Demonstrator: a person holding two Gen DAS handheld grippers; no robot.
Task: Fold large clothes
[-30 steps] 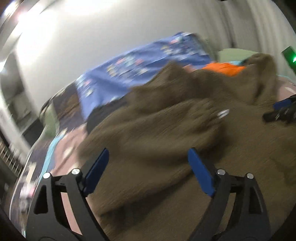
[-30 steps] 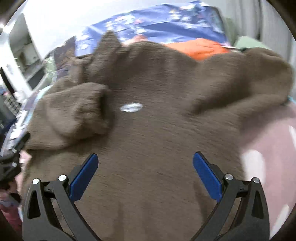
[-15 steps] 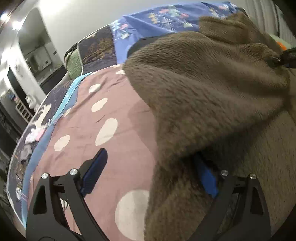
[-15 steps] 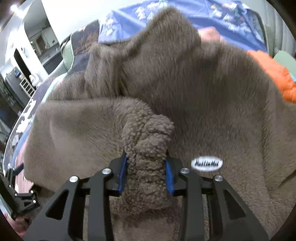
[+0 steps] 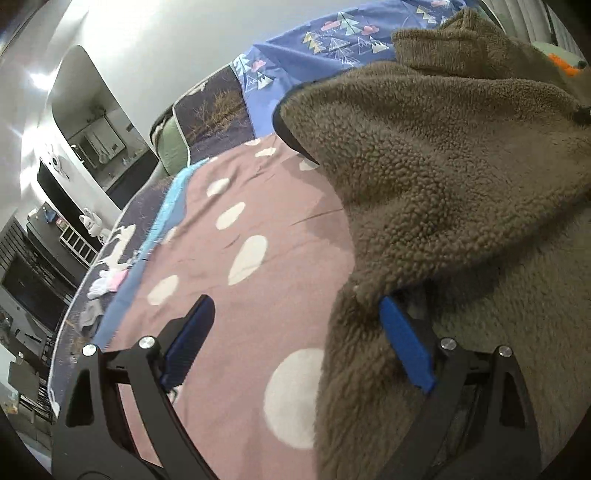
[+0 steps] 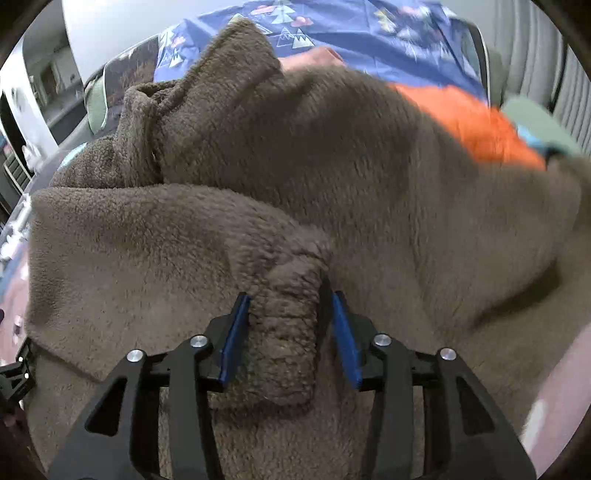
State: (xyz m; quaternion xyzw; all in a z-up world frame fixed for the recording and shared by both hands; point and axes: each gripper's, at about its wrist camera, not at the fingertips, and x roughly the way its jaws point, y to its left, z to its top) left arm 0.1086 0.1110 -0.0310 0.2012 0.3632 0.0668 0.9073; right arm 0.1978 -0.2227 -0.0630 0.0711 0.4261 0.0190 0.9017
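Nearest in the right wrist view, the right gripper (image 6: 288, 325) has its blue fingers (image 6: 233, 336) clamped on the ribbed cuff (image 6: 286, 332) of a brown fleece jacket (image 6: 332, 177), the cuff standing up between them. The sleeve runs off to the left from the cuff, lying over the body of the jacket, which fills nearly the whole view

In the left wrist view the left gripper (image 5: 295, 339) has its fingers wide apart. Its right finger (image 5: 404, 347) is tucked under a fold of the jacket (image 5: 443, 177), its tip hidden by the fleece; the other finger (image 5: 188, 339) hangs over bare bedspread. Whether the tucked finger presses on the cloth cannot be made out

The jacket lies spread on the bed, whose pink bedspread with white spots (image 5: 240, 258) is uncovered to the left of the jacket's edge, giving open room on that side as far as the light blue border

Farther back, a blue patterned cover (image 6: 351, 26) lies beyond the jacket's collar, and an orange garment (image 6: 476, 125) shows past its far right shoulder, blurred and partly cut off by the fleece. Small pale items (image 5: 107, 284) sit near the bed's left edge, too small to identify
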